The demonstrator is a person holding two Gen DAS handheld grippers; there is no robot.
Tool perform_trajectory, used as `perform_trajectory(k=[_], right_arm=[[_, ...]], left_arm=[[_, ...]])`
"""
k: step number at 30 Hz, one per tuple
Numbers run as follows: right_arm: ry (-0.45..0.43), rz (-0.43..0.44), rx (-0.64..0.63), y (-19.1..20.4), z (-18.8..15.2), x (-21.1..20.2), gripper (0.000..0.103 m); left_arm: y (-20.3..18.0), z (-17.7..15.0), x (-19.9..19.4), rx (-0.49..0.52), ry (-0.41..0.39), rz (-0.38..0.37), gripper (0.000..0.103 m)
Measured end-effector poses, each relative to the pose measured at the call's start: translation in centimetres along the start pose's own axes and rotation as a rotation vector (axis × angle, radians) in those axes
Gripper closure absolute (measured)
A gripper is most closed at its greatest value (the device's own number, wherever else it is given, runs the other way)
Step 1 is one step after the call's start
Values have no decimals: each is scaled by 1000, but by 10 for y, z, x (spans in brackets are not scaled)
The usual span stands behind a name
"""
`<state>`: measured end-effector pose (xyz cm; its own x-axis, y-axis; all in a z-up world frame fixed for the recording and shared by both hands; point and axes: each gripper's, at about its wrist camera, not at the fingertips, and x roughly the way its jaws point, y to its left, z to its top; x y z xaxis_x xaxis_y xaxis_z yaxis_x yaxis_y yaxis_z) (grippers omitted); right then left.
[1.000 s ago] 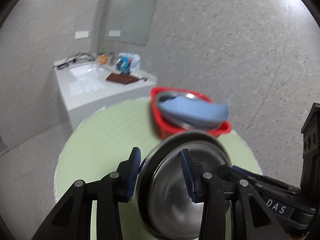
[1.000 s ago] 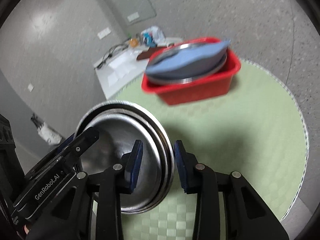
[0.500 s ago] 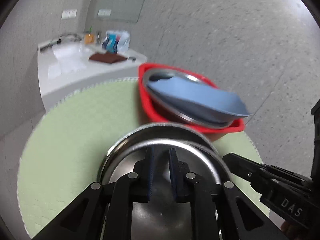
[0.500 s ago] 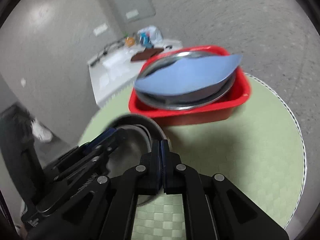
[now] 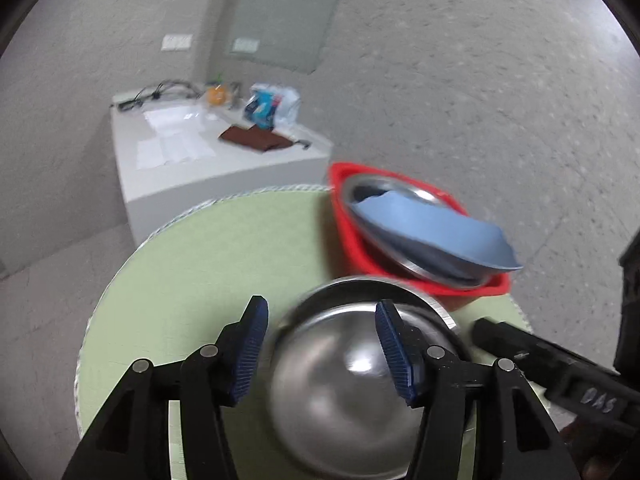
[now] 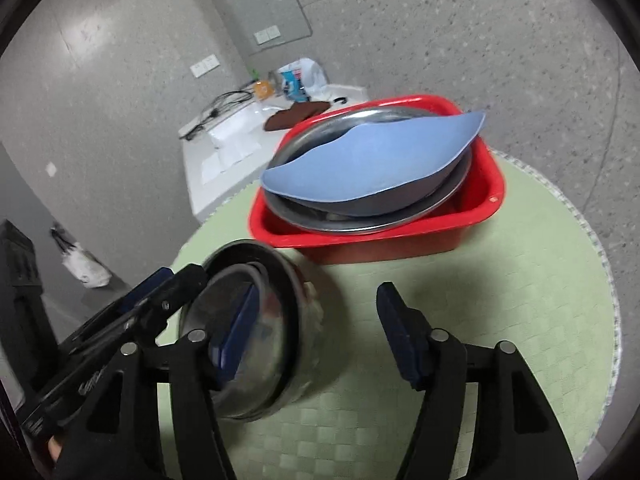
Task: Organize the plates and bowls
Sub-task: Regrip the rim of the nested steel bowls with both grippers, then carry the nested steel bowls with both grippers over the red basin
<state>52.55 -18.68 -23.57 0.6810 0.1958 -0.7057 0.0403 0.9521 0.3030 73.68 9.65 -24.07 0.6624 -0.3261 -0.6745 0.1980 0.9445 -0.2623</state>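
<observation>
A steel bowl [image 5: 344,392] sits at the near side of the round green-matted table [image 5: 200,280], blurred and tipped up in the right wrist view [image 6: 272,320]. My left gripper [image 5: 322,354] straddles its left rim with its jaws opening and the pads off the metal. My right gripper [image 6: 318,336] straddles the opposite rim, one finger inside the bowl, its jaws also opening without touching. Behind the bowl a red basin [image 5: 348,248] [image 6: 400,240] holds steel plates [image 6: 360,226] with a blue plate [image 5: 432,236] [image 6: 372,164] lying tilted on top.
A white counter [image 5: 180,152] [image 6: 228,148] with cables, papers, a brown cloth and packets stands beyond the table's far edge. A white bag [image 6: 84,264] lies on the grey floor at the left. Bare green mat [image 6: 500,300] stretches to the right of the bowl.
Half a second ago both grippers were shut on the bowl's rim. Both pairs of jaws have since spread apart and let go, and the bowl sits lower on the mat.
</observation>
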Motion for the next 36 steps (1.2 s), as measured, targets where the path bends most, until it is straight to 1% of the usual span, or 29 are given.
perform_trajectory(k=[1,2,4,6,8,10,12,13,15,16,18,19,20,24,27,31,33,36], right_arm=[[-1,0,3,-1,0,1,39],[21,8,4,-1,0,5,39],[61,34,22,-2,-4,14,39],[86,29,37,-5,-8,22,38],[124,54,47,-6,-13,31,38],[164,84,57,-6,-18,41,38],[188,101,58,-5,-22,49,43],[192,109,61,-5,-24,52,48],[207,113,58,-5,-26,59,55],[205,110,57,-5,-26,61,57],[201,113,63,-8,-25,63,64],[198,111,65,-9,-24,64,69],[198,108,61,-10,-24,64,70],[194,113,52,-9,-24,62,71],[188,126,56,-9,-24,54,71],[158,132,39,-5,-18,39,71],[140,143,36,-9,-12,28,71],[104,155,27,-4,1,10,71]], left_arm=[[4,-5,-2,-22,4,13,53],[8,-8,-4,-39,5,20,51],[12,-13,3,-51,43,26,51],[13,-14,13,-59,88,18,51],[17,-21,20,-80,127,0,49],[18,-20,23,-90,155,-17,48],[22,-19,27,-91,187,-38,47],[22,-19,28,-91,191,-44,47],[21,-18,30,-79,208,-59,47],[20,-17,29,-73,208,-66,47],[19,-15,25,-54,205,-99,51],[15,-13,26,-38,198,-100,51],[12,-12,25,-16,196,-79,52],[15,-13,27,-37,195,-82,53],[12,-13,20,-29,168,-80,54],[6,-11,2,-25,112,-85,55],[3,-6,-8,-25,87,-97,55],[-4,5,-27,-18,43,-120,55]])
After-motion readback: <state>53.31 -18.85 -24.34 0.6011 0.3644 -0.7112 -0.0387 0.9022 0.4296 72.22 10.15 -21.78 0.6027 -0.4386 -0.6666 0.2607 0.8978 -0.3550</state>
